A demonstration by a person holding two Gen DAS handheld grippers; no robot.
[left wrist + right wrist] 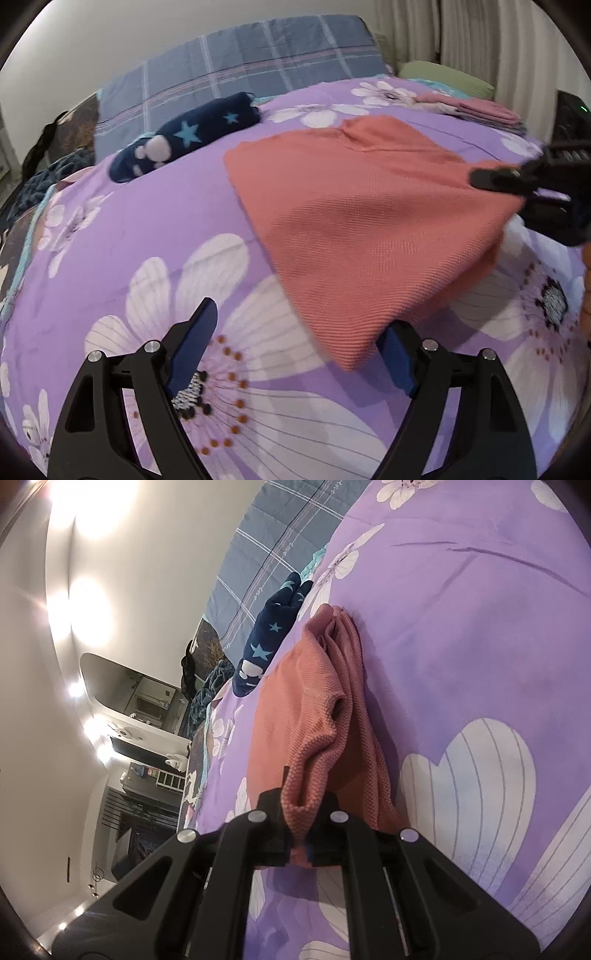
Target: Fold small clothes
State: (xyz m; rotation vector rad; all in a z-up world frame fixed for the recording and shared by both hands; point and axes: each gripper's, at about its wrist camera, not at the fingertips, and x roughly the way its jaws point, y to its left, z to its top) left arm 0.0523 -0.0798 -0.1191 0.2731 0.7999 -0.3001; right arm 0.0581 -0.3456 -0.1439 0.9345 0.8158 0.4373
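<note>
A coral knit garment point(362, 221) lies on the purple flowered bedspread point(140, 221), its right side lifted off the bed. My right gripper point(480, 179) comes in from the right edge, shut on that lifted edge. In the right wrist view the bunched coral garment point(317, 716) runs away from my right gripper point(299, 845), whose jaws are pinched on a fold of it. My left gripper point(295, 350) stands open low over the bedspread. The garment's near corner hangs just in front of its right finger point(397, 354), and nothing is between the pads.
A dark blue star-patterned garment point(184, 136) lies rolled at the back left. A folded pink stack point(476, 109) sits at the back right near a green pillow point(443, 75). A blue checked quilt point(240, 62) lies behind. Curtains and a wall bound the bed.
</note>
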